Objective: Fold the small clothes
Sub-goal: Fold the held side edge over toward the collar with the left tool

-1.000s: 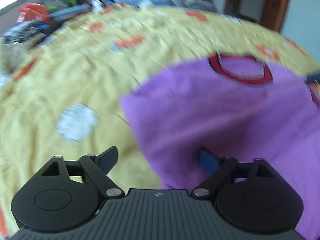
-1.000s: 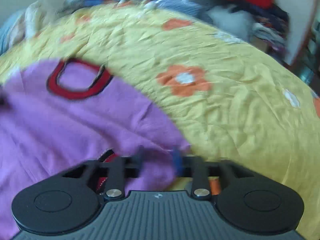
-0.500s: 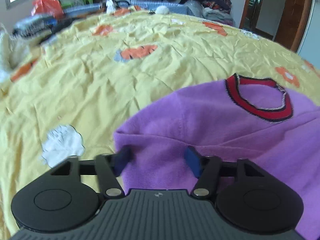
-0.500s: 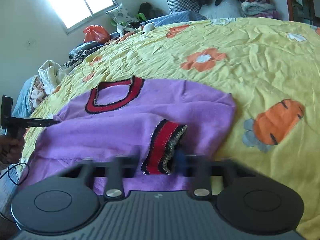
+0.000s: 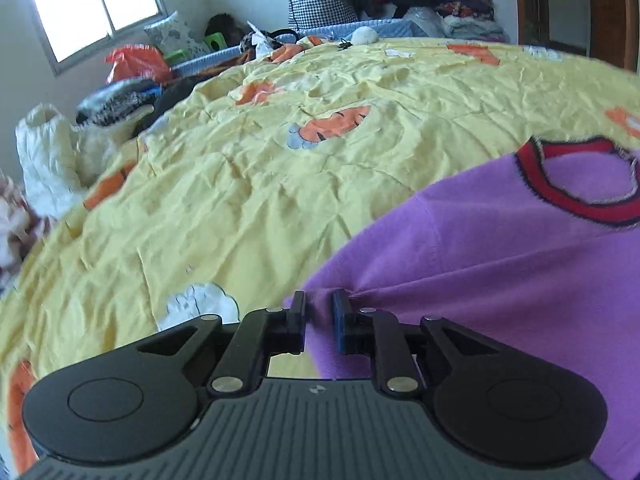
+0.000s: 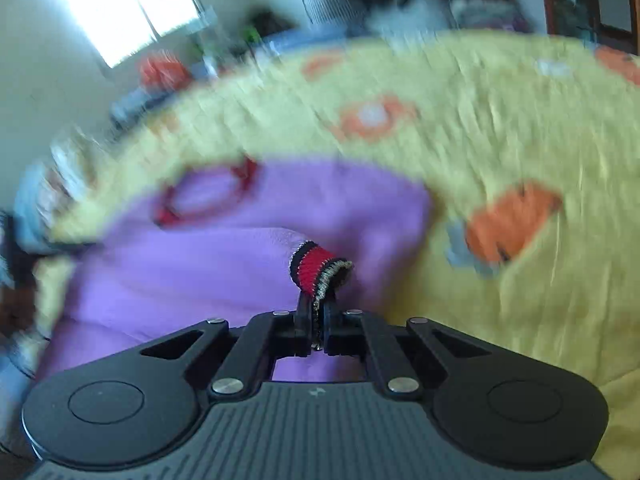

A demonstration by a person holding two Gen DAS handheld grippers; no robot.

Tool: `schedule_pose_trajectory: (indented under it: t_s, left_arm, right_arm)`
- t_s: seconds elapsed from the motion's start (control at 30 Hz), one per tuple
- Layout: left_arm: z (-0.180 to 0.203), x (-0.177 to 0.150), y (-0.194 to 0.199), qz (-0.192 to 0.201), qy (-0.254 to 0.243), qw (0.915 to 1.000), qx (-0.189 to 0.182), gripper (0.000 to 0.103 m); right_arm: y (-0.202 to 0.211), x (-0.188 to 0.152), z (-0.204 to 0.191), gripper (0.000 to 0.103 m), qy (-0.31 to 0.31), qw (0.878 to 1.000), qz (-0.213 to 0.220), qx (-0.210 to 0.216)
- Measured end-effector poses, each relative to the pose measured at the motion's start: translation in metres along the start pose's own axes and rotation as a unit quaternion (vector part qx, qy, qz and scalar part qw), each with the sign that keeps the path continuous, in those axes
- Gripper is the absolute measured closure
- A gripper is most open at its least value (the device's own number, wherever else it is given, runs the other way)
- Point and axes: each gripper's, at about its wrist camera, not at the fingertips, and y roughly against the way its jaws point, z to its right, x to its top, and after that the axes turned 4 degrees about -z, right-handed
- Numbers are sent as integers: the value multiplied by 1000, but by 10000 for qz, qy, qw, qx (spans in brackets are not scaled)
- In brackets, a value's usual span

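A small purple sweater [image 5: 500, 272] with a red and black collar [image 5: 580, 184] lies flat on a yellow bedspread [image 5: 240, 184]. My left gripper [image 5: 319, 300] is at the sweater's left edge; its jaws are closing, with purple cloth bunched between the pads and creases running out from them. In the right wrist view, which is blurred, the sweater [image 6: 200, 272] and its collar [image 6: 208, 196] lie to the left. My right gripper [image 6: 318, 308] is shut on the red and black sleeve cuff [image 6: 316, 268], which sticks up above the fingertips.
The bedspread [image 6: 500, 128] with orange prints stretches far and right. Piles of clothes and a checkered bag [image 5: 320, 4] line the far side. An orange bag [image 5: 136, 64] and a white bundle [image 5: 48, 156] sit at the left, and a wooden door [image 5: 600, 8] at the far right.
The left jaws have drawn in from wide apart onto the sweater's edge. The right jaws have shut on the sleeve cuff, and that hand is still moving.
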Motion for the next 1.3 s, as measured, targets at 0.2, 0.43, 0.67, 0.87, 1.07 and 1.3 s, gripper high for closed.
schedule_pose_trajectory:
  t_s: [0.2, 0.43, 0.67, 0.87, 1.07, 1.3]
  left_arm:
    - [-19, -3, 44, 217, 182, 9988, -406, 68]
    - [31, -32, 72, 444, -392, 9900, -1283, 49]
    - [-12, -62, 25, 164, 325, 9908, -1305, 4]
    - [-69, -88, 63, 173, 1204, 9832, -1359, 28]
    - [-70, -148, 107, 3, 1479, 9621, -2293, 29]
    - [-37, -171, 116, 109, 661, 9893, -1299, 26]
  right_arm:
    - [41, 1, -49, 36, 813, 9871, 724, -1173]
    - [-12, -8, -106, 39, 1987, 9751, 573, -808]
    - [-19, -26, -57, 24, 1327, 9828, 532, -1169]
    - [28, -41, -62, 12, 869, 9851, 563, -1376]
    - [64, -108, -114, 15, 1140, 9881, 882, -531]
    - [69, -150, -98, 40, 1139, 9894, 435, -793]
